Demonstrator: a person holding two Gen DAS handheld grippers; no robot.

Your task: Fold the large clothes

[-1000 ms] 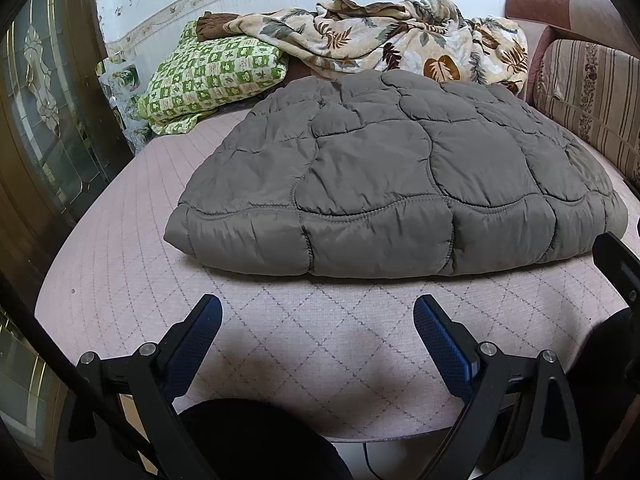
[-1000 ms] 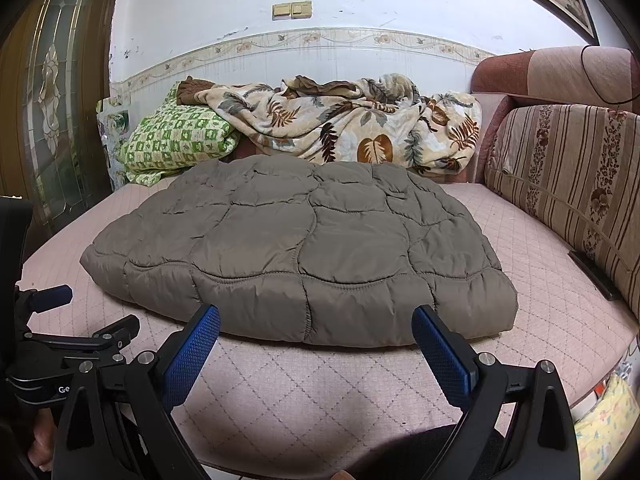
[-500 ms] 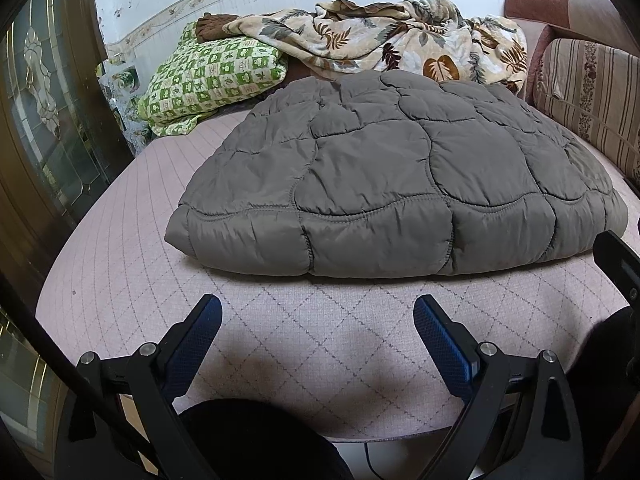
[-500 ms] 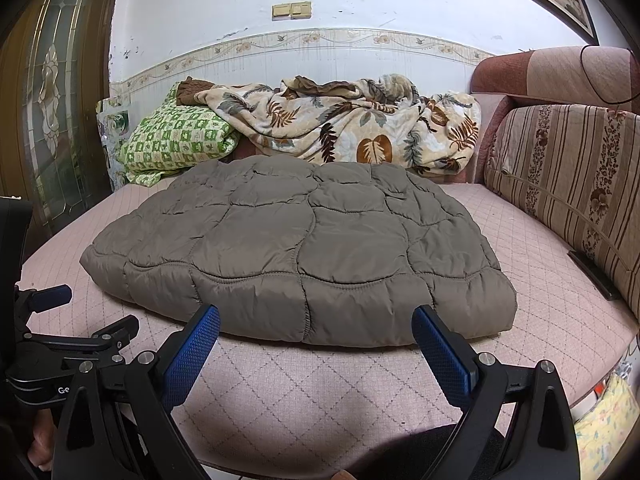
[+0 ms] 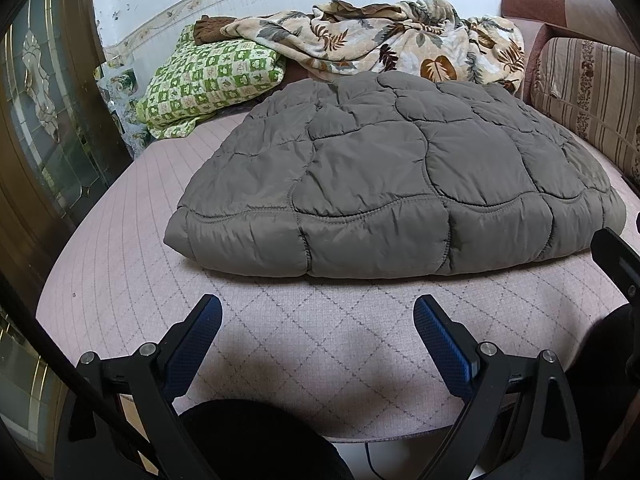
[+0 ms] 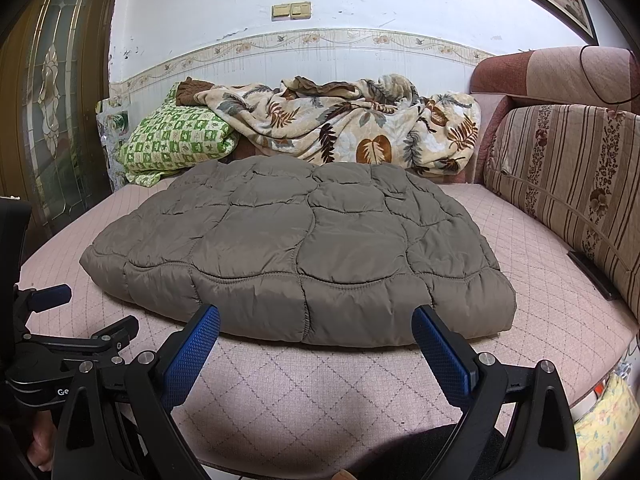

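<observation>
Nothing has moved: both grippers stay spread wide before the folded jacket.

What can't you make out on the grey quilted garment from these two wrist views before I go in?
- Quilted garment: sleeves, collar, zipper hidden; both views show only its top face.
- Its far edge: left wrist view, lost against the leaf-print blanket.
- Dark flat object by the striped cushion: too small to identify.

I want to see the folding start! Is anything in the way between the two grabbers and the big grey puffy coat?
Nothing visible is. Only bare pink quilted cushion lies between the open left gripper and the grey padded coat, and the same for the open right gripper. The green pillow and leaf blanket sit behind the coat.
</observation>
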